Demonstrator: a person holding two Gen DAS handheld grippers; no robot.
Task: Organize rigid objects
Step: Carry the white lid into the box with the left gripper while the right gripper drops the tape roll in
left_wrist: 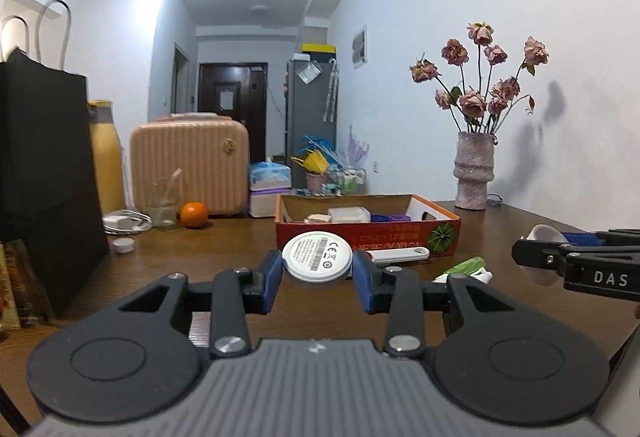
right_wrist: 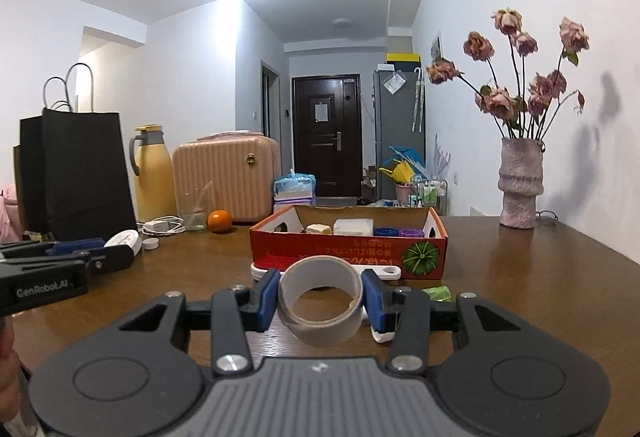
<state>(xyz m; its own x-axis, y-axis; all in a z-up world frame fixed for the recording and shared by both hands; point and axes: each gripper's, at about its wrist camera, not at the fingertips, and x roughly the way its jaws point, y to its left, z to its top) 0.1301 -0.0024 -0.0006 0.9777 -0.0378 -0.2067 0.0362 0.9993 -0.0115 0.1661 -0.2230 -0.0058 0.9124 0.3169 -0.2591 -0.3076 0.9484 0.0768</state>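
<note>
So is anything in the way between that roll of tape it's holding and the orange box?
Nothing tall. The right gripper holds the tape roll above the table, and the open cardboard box sits just beyond. Only a flat white tool lies on the table before the box's front wall, low enough to pass over.

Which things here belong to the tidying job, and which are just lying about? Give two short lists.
Job: white disc in the left hand-held gripper; tape roll in the right hand-held gripper; red box; white tool on the table.

Lying about: vase; orange; glass; black bag; suitcase; flask.
</note>
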